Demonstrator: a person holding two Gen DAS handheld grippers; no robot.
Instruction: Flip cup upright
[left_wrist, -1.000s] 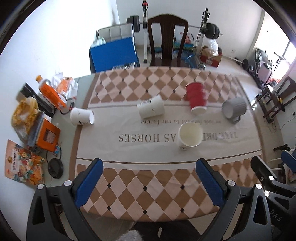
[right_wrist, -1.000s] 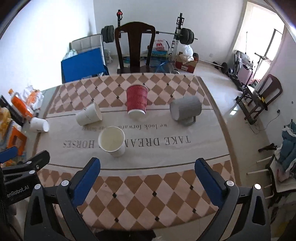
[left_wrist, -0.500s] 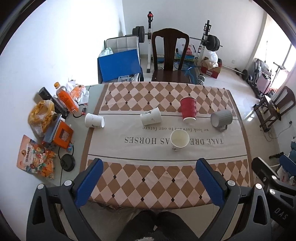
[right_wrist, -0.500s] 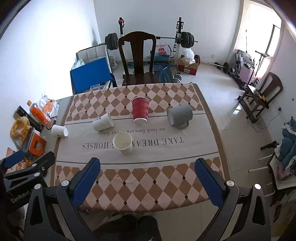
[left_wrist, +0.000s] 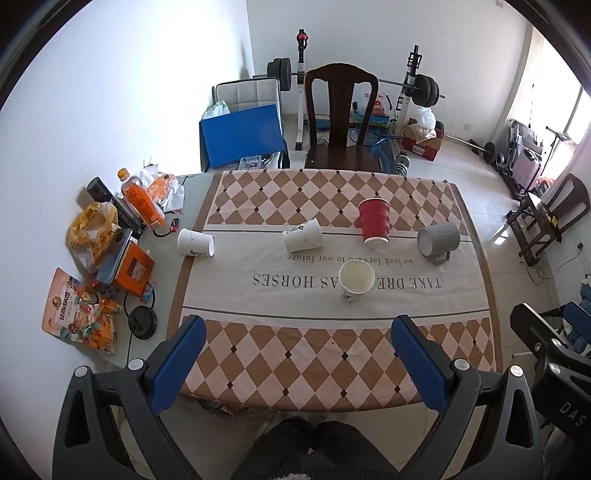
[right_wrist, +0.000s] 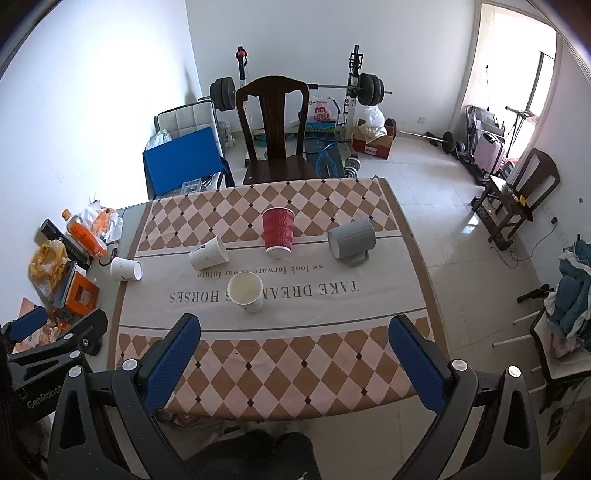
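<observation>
Several cups are on the table with the checked cloth. A white paper cup stands upright, mouth up. A second white cup and a third lie on their sides. A red ribbed cup stands mouth down. A grey mug lies on its side. My left gripper and right gripper are open and empty, held high above the near table edge, far from every cup.
Snack bags, an orange bottle and an orange box crowd the table's left strip. A dark wooden chair stands behind the table. Weights and boxes lie on the floor beyond. The person's legs are below.
Both grippers have pulled up and back from the table, so the whole table and the room now show. The cups have not moved. Both grippers stay open.
</observation>
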